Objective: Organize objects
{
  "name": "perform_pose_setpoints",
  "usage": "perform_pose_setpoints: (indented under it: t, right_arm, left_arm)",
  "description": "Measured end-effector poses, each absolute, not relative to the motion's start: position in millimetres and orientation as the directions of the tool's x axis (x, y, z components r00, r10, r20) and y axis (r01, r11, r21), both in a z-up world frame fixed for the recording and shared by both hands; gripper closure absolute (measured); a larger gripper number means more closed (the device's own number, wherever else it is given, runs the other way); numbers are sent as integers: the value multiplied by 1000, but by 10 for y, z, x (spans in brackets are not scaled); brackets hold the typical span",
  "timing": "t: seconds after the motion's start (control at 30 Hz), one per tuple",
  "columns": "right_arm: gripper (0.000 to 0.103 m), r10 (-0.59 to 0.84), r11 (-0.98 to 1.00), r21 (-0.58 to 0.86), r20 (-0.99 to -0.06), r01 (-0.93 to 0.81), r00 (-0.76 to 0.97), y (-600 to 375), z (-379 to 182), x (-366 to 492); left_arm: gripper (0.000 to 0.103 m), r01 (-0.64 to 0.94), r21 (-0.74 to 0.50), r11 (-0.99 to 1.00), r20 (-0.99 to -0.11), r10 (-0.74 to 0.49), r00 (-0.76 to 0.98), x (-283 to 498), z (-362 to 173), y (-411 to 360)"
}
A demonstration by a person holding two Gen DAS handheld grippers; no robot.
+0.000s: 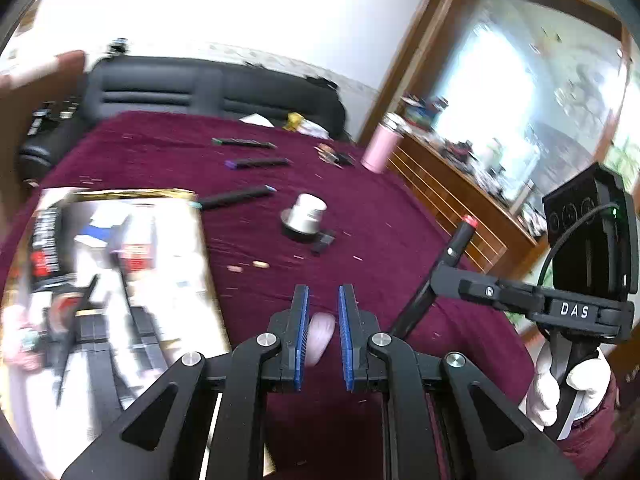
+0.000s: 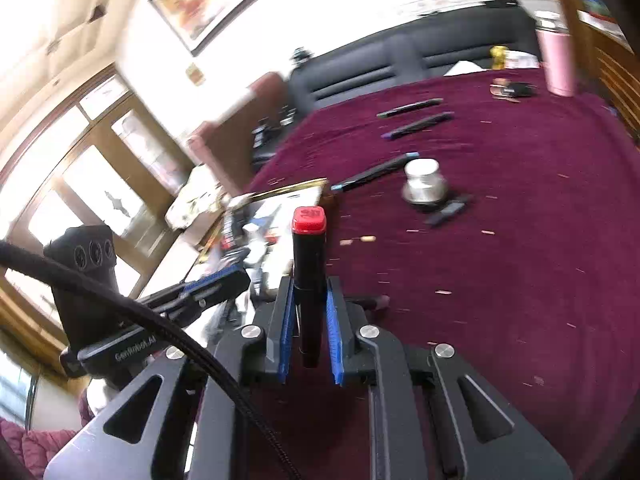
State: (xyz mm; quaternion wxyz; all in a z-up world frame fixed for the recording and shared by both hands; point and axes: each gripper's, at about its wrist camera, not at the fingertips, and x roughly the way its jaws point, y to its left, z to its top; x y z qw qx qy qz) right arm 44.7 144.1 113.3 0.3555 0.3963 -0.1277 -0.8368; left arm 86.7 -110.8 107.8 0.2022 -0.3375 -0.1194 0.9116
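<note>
Above the maroon counter (image 2: 520, 240), the right tongs (image 2: 310, 320) pinch a light, stiff, smooth red-capped marker (image 2: 309, 272) at mid-barrel, the best grip point, while the left tongs (image 1: 323, 332) stand nearly closed on nothing.

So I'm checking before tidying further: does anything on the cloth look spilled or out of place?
Yes. Small pale crumbs or splinters are scattered all over the maroon cloth. Three markers lie loose at different angles, and the metal cup sits upside down beside them.
</note>
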Motion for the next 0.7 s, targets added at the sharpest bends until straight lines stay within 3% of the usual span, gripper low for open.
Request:
perform_pose_setpoints:
  t: [0.17, 0.3, 0.47, 0.7]
  right_arm:
    - [90, -732, -668, 489, -569, 560, -375, 973, 1110, 433]
    - [90, -728, -674, 499, -576, 545, -373, 929, 1032, 370]
    - [90, -700, -709, 511, -590, 486, -402, 1286, 949, 379]
    - [88, -627, -777, 530, -695, 338, -351, 1810, 522, 269]
  left_arm:
    - [92, -202, -361, -910, -558, 384, -735, 1017, 1088, -1602]
    - [92, -252, -358, -899, -603, 429, -673, 951, 954, -1522]
    - [90, -424, -210, -881, -723, 432, -540, 777, 771, -834]
    - [89, -456, -59, -888, -876, 265, -402, 477, 225, -187]
